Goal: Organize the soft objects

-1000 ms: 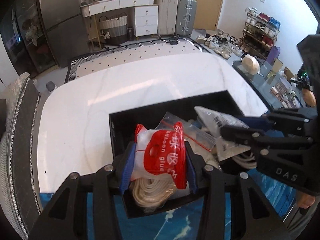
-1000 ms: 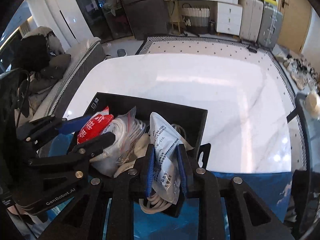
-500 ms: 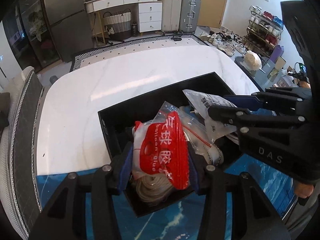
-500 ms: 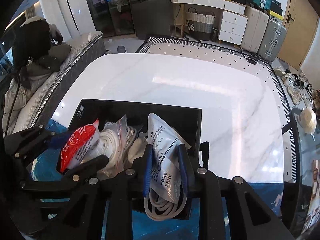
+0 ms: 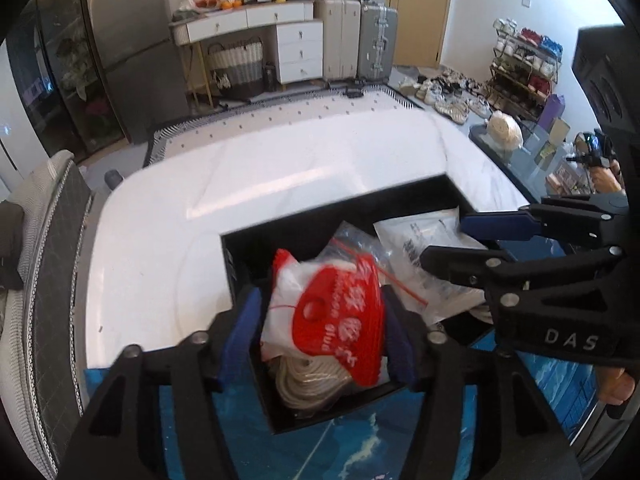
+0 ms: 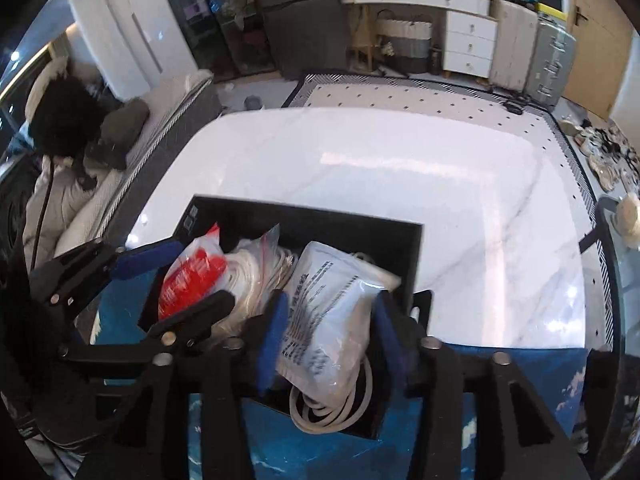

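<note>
A black open box sits on the white marble table, holding bagged soft items. My left gripper has its jaws spread, the red-and-white bag of coiled rope lying loose between them inside the box; it also shows in the right wrist view. My right gripper has its jaws spread around the white printed bag of cable, which rests in the box and also shows in the left wrist view. A clear zip bag of white cord lies between the two.
The white marble table stretches beyond the box. A blue patterned cloth covers the near edge under the box. A sofa stands to the left, a glass side table to the right.
Both grippers have widened their jaws: the red bag and the white bag, gripped before, now sit loose in the box. Both bags have dropped lower into it.
</note>
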The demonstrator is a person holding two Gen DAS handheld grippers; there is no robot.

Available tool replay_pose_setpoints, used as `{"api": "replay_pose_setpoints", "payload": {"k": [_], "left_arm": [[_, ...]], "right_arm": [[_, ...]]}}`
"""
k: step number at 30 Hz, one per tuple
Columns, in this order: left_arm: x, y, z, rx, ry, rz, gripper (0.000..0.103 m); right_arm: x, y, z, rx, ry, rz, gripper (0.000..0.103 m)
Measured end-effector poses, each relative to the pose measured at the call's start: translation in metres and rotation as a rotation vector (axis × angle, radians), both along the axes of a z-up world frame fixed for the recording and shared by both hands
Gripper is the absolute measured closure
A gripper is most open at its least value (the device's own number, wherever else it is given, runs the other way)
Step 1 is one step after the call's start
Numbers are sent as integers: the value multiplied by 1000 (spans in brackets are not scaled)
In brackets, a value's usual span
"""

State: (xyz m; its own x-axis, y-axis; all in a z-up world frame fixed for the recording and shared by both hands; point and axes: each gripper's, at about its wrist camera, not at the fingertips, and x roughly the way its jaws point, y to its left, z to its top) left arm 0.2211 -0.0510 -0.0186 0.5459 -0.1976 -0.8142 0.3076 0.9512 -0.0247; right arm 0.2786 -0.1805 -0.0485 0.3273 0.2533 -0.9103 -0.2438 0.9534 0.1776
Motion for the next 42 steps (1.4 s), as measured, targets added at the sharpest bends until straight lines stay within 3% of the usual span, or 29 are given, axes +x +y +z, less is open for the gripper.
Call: {"api": "replay_pose_setpoints", "payload": {"k": [4,5,7,9,13,17,23,35,37,42], "left_arm": [[-12,6,23,-2,-81,17,38],[-18,8,30,3,-112,28,36],[-33,11,44,13,-184,49,18],[-48,15,55,20,-253,80,7],[-73,23,66,29,-338,104,4],[-90,27,62,19,-310,99,4],[-109,21,38,24,-210,56,4],[-129,21,-19,56,-107,47,4],[-135,24,-20,61,-168,67,4],[-165,34,-11,27,-398,125,4]], "right_arm": [[-8,-9,23,46,-47,-25,48],[-13,-11,31,55,-69,-29,40],[-24,-19,44,78,-108,-45,25],[-36,-26,58,113,-139,-71,20],[-62,-31,75,130,-173,-62,15],[-88,-28,77,122,-182,-41,15],[-118,-23,60,116,-113,8,15],[-151,-30,8,63,-47,36,15],[-159,-29,11,47,-115,39,15],[-198,-30,31,28,-439,46,12]]}}
